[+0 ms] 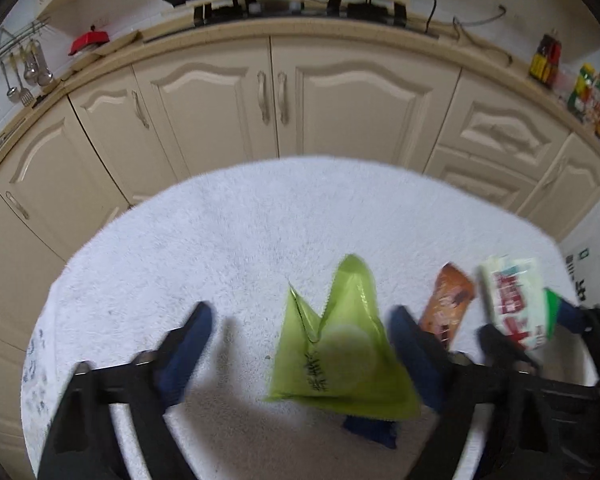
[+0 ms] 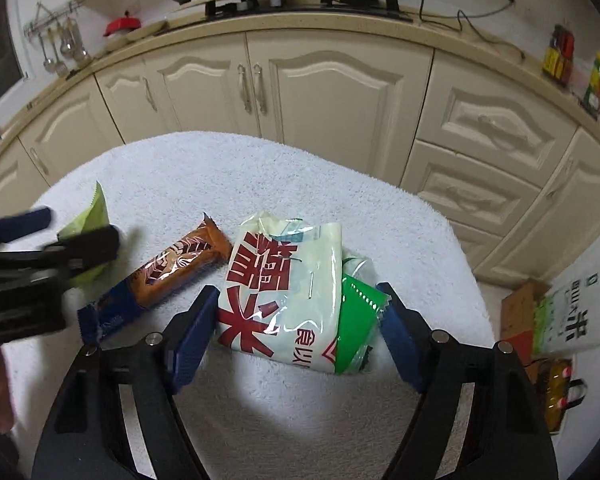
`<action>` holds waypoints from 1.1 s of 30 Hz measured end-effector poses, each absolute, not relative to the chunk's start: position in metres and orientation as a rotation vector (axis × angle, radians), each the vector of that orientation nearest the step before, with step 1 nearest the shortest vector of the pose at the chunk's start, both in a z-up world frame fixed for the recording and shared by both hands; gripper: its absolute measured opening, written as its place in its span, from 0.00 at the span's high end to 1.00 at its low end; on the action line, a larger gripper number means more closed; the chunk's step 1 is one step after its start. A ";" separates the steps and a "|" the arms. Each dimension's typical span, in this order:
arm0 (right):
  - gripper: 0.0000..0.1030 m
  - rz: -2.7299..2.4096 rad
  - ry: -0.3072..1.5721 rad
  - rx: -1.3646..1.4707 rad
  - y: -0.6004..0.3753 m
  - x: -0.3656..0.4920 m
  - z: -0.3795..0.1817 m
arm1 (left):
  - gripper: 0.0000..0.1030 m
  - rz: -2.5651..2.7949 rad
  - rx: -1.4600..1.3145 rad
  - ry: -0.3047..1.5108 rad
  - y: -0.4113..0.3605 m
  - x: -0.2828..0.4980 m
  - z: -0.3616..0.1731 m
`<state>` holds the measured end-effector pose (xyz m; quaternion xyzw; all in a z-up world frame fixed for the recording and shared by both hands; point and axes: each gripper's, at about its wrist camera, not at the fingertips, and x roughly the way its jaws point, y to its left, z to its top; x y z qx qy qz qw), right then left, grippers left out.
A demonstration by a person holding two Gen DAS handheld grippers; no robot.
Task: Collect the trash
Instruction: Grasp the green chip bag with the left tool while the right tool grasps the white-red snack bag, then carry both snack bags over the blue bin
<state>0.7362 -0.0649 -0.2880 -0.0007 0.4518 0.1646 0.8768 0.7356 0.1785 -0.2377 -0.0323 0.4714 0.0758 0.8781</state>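
White towel (image 2: 300, 168) covers the desk. Left tongs (image 1: 300, 332) stand apart around the green wrapper (image 1: 340, 344); right tongs (image 2: 296, 320) stand apart around the white rice bag (image 2: 284, 288). Picking seems just starting; next, each should close.

Lime-green wrapper (image 1: 340, 344) w/ black print; orange/blue bar wrapper (image 2: 168, 276); white towel (image 2: 300, 184).

Around you: a round table under a fluffy white towel-like cover (image 1: 228, 240). Behind it, cream cabinet doors with arched panels and metal handles (image 1: 340, 104), beneath a beige speckled countertop (image 2: 340, 30). On the counter, a black gas hob (image 2: 300, 2); at left, metal ladles on a wall rail (image 1: 24, 68); at right, seasoning bottles (image 1: 592, 100).
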 end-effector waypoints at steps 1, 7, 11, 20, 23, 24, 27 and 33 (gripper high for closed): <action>0.24 0.350 0.938 0.017 -0.069 0.734 -0.288 | 0.39 0.164 -0.066 1.006 0.176 0.747 -0.243; 0.25 0.396 0.919 0.095 -0.082 0.714 -0.277 | 0.67 0.173 -0.069 0.961 0.169 0.733 -0.228; 0.25 0.434 0.893 0.141 -0.091 0.691 -0.260 | 0.68 0.152 -0.040 0.877 0.152 0.690 -0.198; 0.25 0.453 0.784 0.222 -0.145 0.616 -0.217 | 0.68 0.016 -0.035 0.802 0.080 0.583 -0.154; 0.25 0.420 0.750 0.249 -0.183 0.591 -0.209 | 0.68 -0.036 0.008 0.787 0.037 0.558 -0.144; 0.25 0.401 0.739 0.261 -0.201 0.582 -0.208 | 0.68 -0.058 0.017 0.786 0.023 0.553 -0.143; 0.25 0.335 0.721 0.296 -0.251 0.559 -0.208 | 0.68 -0.130 0.055 0.798 -0.034 0.542 -0.146; 0.25 0.189 0.721 0.354 -0.350 0.523 -0.230 | 0.67 -0.256 0.119 0.851 -0.138 0.566 -0.167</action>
